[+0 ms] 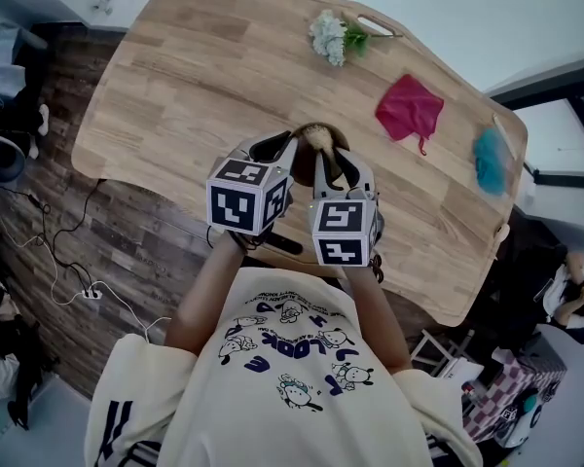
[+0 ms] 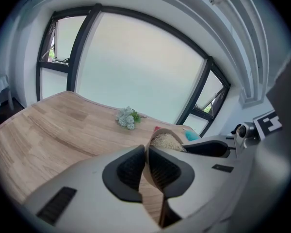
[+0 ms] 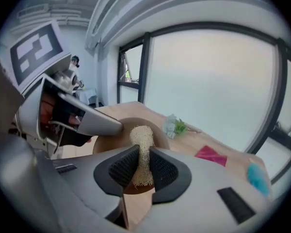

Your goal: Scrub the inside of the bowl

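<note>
Cream shirt (image 1: 292, 358) nearest; beyond it the left gripper (image 1: 284, 149) and right gripper (image 1: 338, 163) meet at the wooden bowl (image 1: 302, 166) near the table's (image 1: 175, 76) front edge.
Left gripper view: its jaws pinch the bowl's wall, holding it tilted. Right gripper view: its jaws clamp a loofah scrubber (image 3: 141, 142) pressed inside the bowl. Hard scrubbing could lever the thin rim out of the left pinch, or drag the scrubber from its grip.

Pale wooden table (image 1: 204, 76), matt with visible grain. Brown bowl (image 3: 106, 142), seemingly smooth wood. Coarse, fibrous scrubber (image 3: 141, 140). Soft red cloth (image 1: 409, 108), upper right.
</note>
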`<action>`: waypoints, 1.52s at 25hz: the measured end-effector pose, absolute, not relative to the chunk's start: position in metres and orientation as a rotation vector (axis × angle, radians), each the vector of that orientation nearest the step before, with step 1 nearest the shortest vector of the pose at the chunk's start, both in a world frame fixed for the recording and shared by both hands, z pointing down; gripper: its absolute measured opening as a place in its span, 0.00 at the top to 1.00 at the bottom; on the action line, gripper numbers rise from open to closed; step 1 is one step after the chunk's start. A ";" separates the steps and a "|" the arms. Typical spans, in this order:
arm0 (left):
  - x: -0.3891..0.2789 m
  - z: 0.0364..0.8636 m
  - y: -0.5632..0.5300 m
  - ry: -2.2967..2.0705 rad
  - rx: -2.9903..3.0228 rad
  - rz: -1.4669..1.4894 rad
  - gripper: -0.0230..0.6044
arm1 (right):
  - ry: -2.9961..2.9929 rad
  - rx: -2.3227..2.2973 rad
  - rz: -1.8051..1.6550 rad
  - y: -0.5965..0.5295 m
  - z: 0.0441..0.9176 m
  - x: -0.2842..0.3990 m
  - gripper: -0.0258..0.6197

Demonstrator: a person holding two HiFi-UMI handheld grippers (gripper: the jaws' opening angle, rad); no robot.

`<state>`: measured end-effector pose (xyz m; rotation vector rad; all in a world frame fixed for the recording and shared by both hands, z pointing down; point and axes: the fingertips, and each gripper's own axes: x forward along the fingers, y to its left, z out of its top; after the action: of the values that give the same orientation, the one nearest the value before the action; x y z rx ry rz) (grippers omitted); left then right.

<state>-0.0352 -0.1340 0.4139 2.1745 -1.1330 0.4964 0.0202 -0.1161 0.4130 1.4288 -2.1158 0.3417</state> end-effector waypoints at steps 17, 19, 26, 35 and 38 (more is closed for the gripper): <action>-0.032 0.415 -0.131 -1.171 2.175 0.476 0.88 | -2.288 1.497 1.569 -0.109 0.418 0.002 0.87; -0.032 0.415 -0.132 -1.175 2.171 0.467 0.88 | -2.280 1.524 1.769 -0.111 0.416 0.005 0.87; -0.038 0.415 -0.132 -1.179 2.167 0.484 0.88 | -2.294 1.485 1.383 -0.108 0.422 0.004 0.87; -0.047 0.417 -0.127 -1.155 2.149 0.485 0.88 | -2.150 1.366 0.380 -0.108 0.421 0.009 0.87; -0.047 0.421 -0.124 -1.143 2.133 0.483 0.88 | -2.069 1.352 0.152 -0.109 0.418 0.012 0.87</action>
<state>-0.0474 -0.1244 0.4207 2.1332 -1.1429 0.4830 0.0117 -0.1093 0.4181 1.3524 -2.0693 0.1518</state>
